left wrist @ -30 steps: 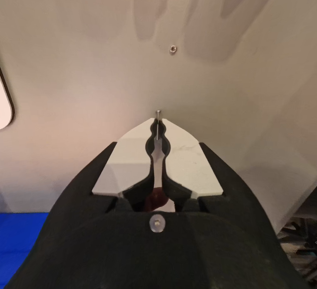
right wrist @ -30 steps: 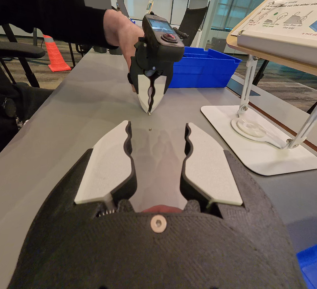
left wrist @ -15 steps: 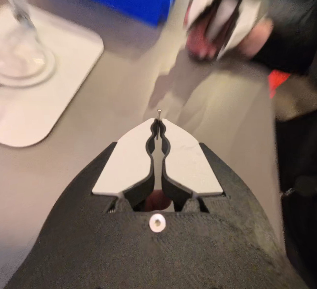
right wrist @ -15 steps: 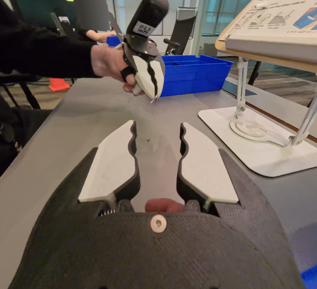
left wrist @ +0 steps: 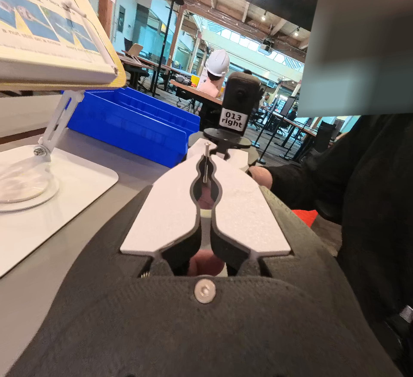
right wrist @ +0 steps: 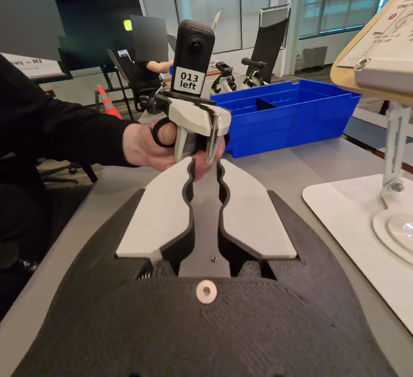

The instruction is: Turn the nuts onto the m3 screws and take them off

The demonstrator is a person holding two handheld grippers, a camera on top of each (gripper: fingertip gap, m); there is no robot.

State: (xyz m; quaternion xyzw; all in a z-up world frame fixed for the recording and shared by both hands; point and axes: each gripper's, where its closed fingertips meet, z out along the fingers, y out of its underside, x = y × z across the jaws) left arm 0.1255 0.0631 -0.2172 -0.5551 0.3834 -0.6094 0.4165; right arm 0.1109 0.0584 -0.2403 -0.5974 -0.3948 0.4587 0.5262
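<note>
Slim silver screw [left wrist: 205, 162], flat-headed

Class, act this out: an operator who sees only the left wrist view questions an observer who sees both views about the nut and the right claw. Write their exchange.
Operator: My left claw is shut on the screw. Where is the nut?
Observer: The nut lies loose on the grey table. It shows through the gap between the right claw's fingers, near their base.
Operator: Is the right claw holding anything?
Observer: No, it is open and empty.
</note>
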